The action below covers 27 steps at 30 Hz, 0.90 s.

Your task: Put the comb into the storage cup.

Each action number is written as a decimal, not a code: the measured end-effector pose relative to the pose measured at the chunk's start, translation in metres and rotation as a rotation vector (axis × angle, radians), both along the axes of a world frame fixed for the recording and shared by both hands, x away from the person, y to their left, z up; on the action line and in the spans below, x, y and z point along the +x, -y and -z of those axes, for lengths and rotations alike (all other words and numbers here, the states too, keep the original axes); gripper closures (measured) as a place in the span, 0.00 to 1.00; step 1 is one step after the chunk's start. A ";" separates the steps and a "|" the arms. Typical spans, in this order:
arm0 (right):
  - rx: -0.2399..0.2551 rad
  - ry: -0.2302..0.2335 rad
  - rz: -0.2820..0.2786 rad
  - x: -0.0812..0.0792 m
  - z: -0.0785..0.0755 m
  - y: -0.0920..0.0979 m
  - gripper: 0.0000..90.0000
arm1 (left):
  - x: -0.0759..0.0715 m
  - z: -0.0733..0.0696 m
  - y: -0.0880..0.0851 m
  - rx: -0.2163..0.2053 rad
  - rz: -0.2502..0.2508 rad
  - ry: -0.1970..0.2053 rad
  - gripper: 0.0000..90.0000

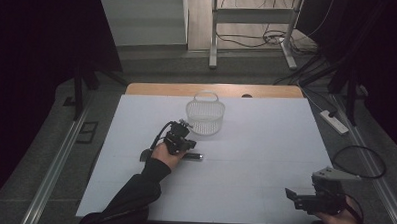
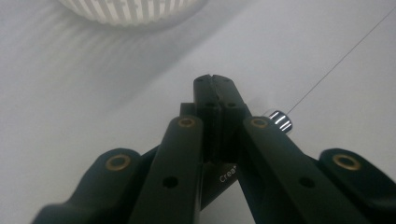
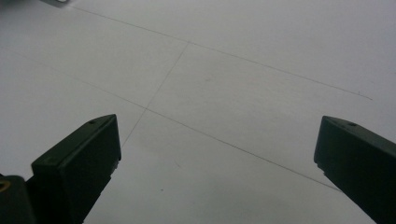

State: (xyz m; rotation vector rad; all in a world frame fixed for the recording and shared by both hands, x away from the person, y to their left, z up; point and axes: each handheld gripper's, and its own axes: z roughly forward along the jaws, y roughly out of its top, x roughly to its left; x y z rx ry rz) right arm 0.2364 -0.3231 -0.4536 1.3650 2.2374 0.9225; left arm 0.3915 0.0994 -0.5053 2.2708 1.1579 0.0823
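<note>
While my left gripper [image 2: 215, 81] sits clamped on the small dark pen-like stick [image 1: 194, 156] with the shiny metal end [image 2: 279, 120], I judge the pick-up made but the lift not yet begun: the stick lies flat on the desk [image 1: 265, 144], about mid-desk, just short of the white basket [image 1: 205, 117] near the far edge. What is left, I judge, is carrying it there and dropping it in. The stick runs crosswise under the fingers, which meet over its middle, its metal end poking out to one side. My right gripper [image 3: 217, 140] waits near the desk's near right corner, fingers wide apart, nothing between them.
</note>
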 end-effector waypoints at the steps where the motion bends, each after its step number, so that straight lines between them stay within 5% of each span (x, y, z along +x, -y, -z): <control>1: -0.001 0.000 -0.001 0.000 0.000 0.000 0.01 | 0.000 0.001 0.000 0.004 0.003 -0.002 0.98; 27: -0.008 0.002 -0.015 -0.001 0.000 -0.001 0.01 | -0.029 0.005 0.003 0.048 0.053 -0.040 0.98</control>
